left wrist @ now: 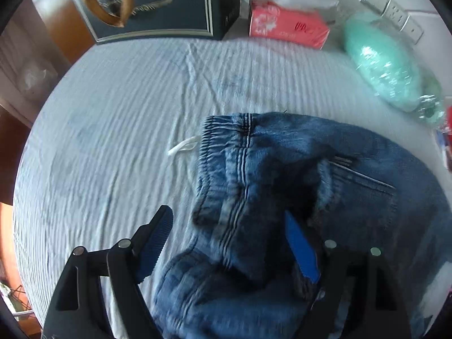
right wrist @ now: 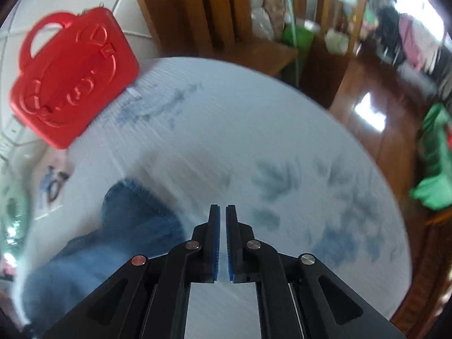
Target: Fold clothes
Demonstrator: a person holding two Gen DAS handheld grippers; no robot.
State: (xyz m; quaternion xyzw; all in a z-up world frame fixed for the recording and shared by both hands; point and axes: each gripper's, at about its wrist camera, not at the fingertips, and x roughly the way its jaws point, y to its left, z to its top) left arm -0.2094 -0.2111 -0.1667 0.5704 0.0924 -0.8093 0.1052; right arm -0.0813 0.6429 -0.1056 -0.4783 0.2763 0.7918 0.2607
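My left gripper (left wrist: pixel 226 237) is spread wide w/ the jeans (left wrist: pixel 282 186) bunched btwn its fingers on the white tablecloth (left wrist: pixel 113 141), right gripper (right wrist: pixel 222 212) nearly closed, holding nothing.

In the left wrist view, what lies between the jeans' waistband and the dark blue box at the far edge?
Only bare striped white sheet. Between the jeans and the dark blue box nothing else lies, in the left wrist view; a white drawstring pokes out leftward.
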